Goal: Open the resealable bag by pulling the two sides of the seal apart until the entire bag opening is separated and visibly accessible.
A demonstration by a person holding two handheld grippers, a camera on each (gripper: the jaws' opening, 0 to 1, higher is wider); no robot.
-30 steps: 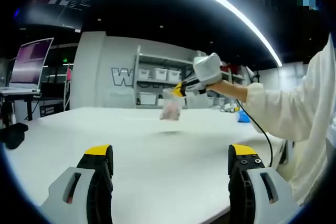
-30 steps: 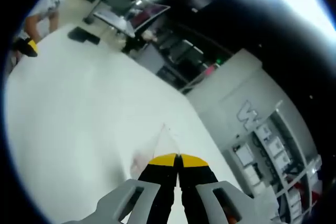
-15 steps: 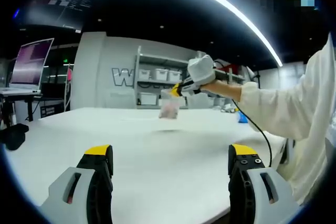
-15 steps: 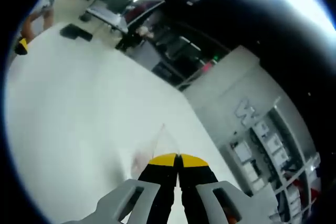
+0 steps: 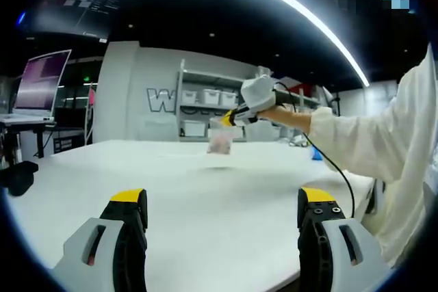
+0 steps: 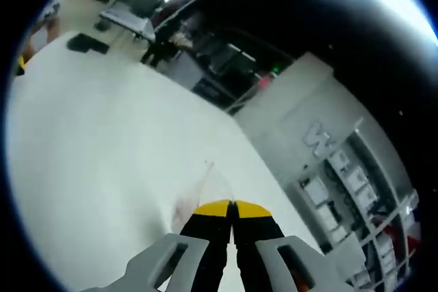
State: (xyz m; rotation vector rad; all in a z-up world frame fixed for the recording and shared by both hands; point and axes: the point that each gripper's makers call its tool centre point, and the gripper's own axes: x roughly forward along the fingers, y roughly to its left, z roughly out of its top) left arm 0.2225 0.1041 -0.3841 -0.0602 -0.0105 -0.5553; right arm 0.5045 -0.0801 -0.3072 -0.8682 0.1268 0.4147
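- The surface (image 5: 205,189) is a broad, smooth, matte white top.
- The resealable bag (image 5: 221,141) is a small pouch of thin clear film, soft and slightly crumpled, with a pale pinkish tint low down; what is inside is too small to tell.
- In the left gripper view the bag hangs in the air above the far part of the surface, held by its top edge.
- The right gripper (image 5: 227,120) grips that edge; in the right gripper view its yellow-tipped black jaws are pressed together on the film of the bag (image 6: 198,193), which spreads ahead of the tips toward a pointed corner.
- The left gripper (image 5: 222,203) sits low and well apart from the bag, its jaws spread wide with nothing between them.
- Behind stands a shelf unit (image 5: 205,104) with white bins.
- A dark laptop (image 5: 42,81) stands off to one side.
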